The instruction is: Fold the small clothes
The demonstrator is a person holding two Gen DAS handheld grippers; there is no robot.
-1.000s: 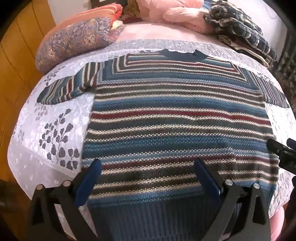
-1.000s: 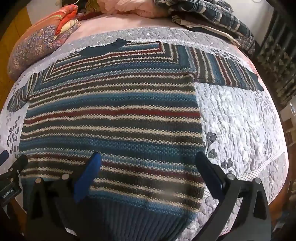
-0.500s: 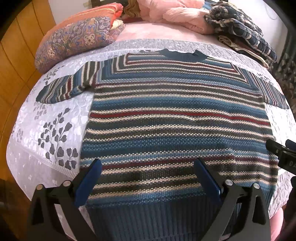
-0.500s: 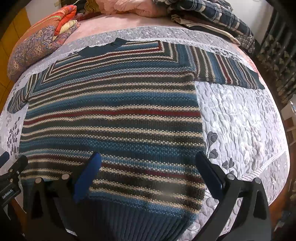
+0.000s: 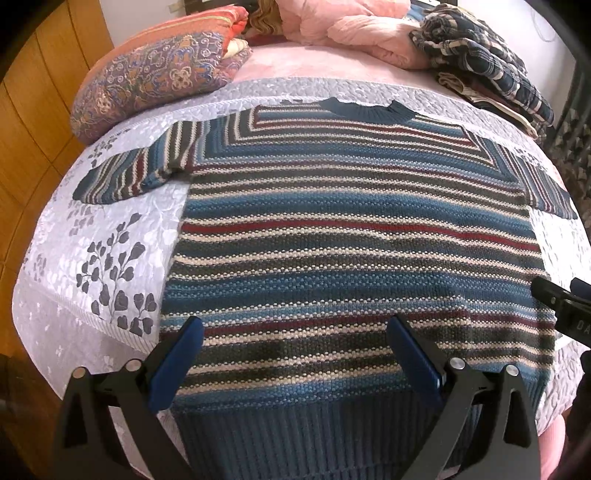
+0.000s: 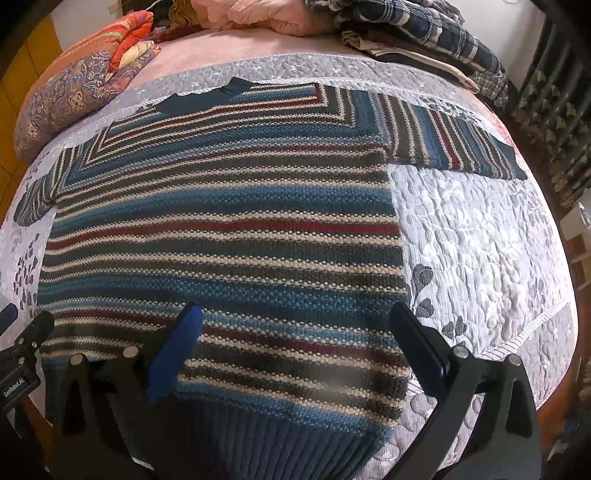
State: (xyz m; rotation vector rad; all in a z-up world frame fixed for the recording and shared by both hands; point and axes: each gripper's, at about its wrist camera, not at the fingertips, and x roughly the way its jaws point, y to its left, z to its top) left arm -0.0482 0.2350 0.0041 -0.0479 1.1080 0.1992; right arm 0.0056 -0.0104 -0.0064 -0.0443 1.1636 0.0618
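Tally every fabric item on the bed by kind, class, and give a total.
Striped knitted sweaters, spread flat: 1
Patterned paisley cushions: 1
Quilted white floral bedspreads: 1
Crumpled pink blankets: 1
Folded dark plaid garment piles: 1
Total: 5

Bed (image 5: 110, 229) with pale quilted floral cover, pink sheet at far end. Patterned pillow (image 5: 155, 77) far left, pink bedding (image 5: 343, 26) and plaid pile (image 5: 480, 55) beyond. Wood panelling (image 5: 40, 122) left, white wall behind
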